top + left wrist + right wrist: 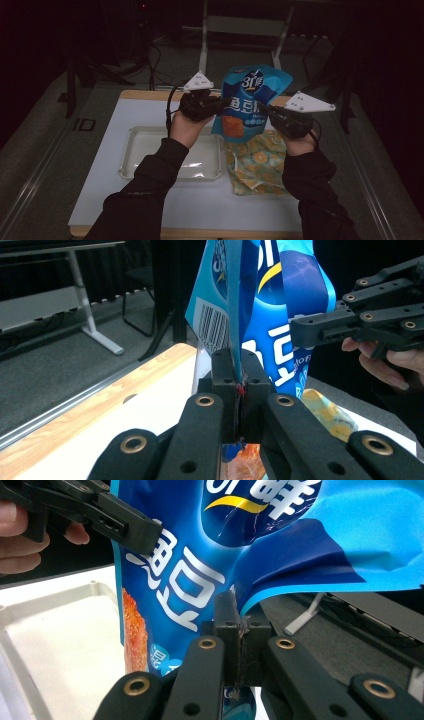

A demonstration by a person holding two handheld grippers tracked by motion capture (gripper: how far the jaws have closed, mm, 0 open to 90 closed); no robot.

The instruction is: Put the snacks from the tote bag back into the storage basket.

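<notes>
Bag (252, 100) is hanging in the air above the table (150, 210), between both tools. Left gripper (220, 106) is pinching its left edge, jaws clamped on the film. Right gripper (262, 107) is doing the same on the right edge. White tray (135, 165) and yellow patterned pouch (255, 170) are sitting below.

Held up above the white-topped table (150, 200) with wooden edging: a blue glossy snack bag with white lettering and an orange food picture (250, 100), pinched at its left edge by the left gripper (220, 106) and at its right edge by the right gripper (265, 111). Below, on the table, a shallow white plastic tray (135, 150), and just beside it a crumpled yellow-green patterned packet (255, 167).
</notes>
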